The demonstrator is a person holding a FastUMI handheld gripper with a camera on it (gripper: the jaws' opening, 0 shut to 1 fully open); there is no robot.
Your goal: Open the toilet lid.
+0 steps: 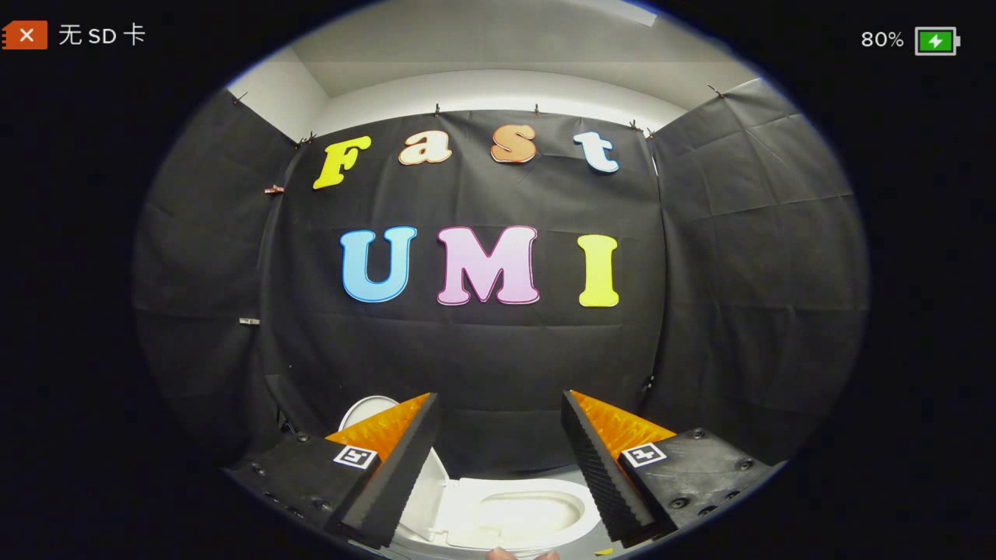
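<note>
In the gripper view our gripper (498,467) hangs with its fingers spread wide on nothing, and the toilet (513,517) sits low between them, its lid (372,408) already upright at ten o'clock from the bowl. We judge the opening done, so we need only back away; no brand or label reads on the toilet.

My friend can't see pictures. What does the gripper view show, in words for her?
A white toilet sits low between the two fingers of the open tool, its lid standing up beside the left finger and the bowl uncovered. The tool holds nothing, and black cloth walls rise beyond it.
</note>
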